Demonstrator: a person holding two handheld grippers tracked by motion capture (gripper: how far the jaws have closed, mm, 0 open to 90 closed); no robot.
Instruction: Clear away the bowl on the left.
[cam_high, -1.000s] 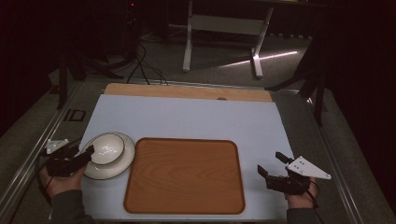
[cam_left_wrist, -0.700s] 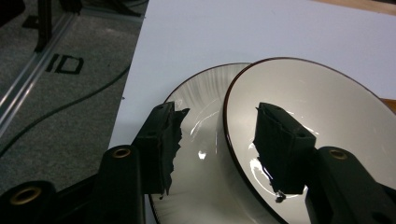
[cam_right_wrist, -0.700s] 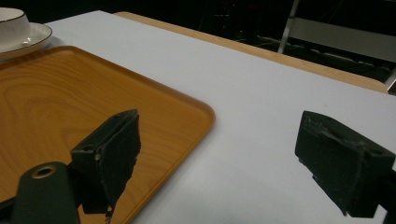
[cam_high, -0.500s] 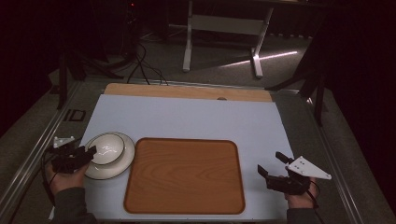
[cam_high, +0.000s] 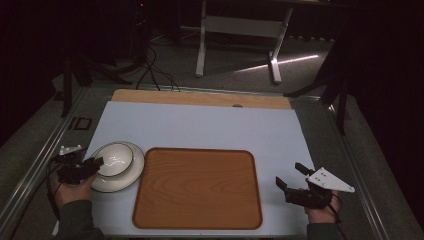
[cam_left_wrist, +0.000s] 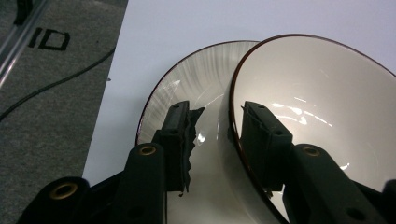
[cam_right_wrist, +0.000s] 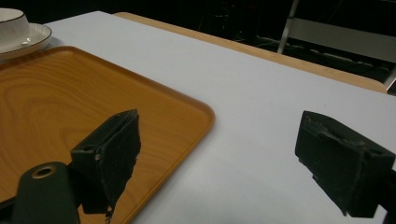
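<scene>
High view: a white glazed bowl with a dark rim (cam_high: 114, 159) sits tilted on a white dark-rimmed plate (cam_high: 131, 175) at the left of the pale blue worktop (cam_high: 200, 125), just beside an empty rounded wooden tray (cam_high: 197, 187). Left gripper view: the left claw (cam_left_wrist: 215, 126) straddles the bowl's near rim, one jaw inside and one outside over the plate, with a gap visible, not yet clamped. Right claw (cam_right_wrist: 224, 158) hangs wide apart, holding nothing, over the worktop at the tray's right edge.
</scene>
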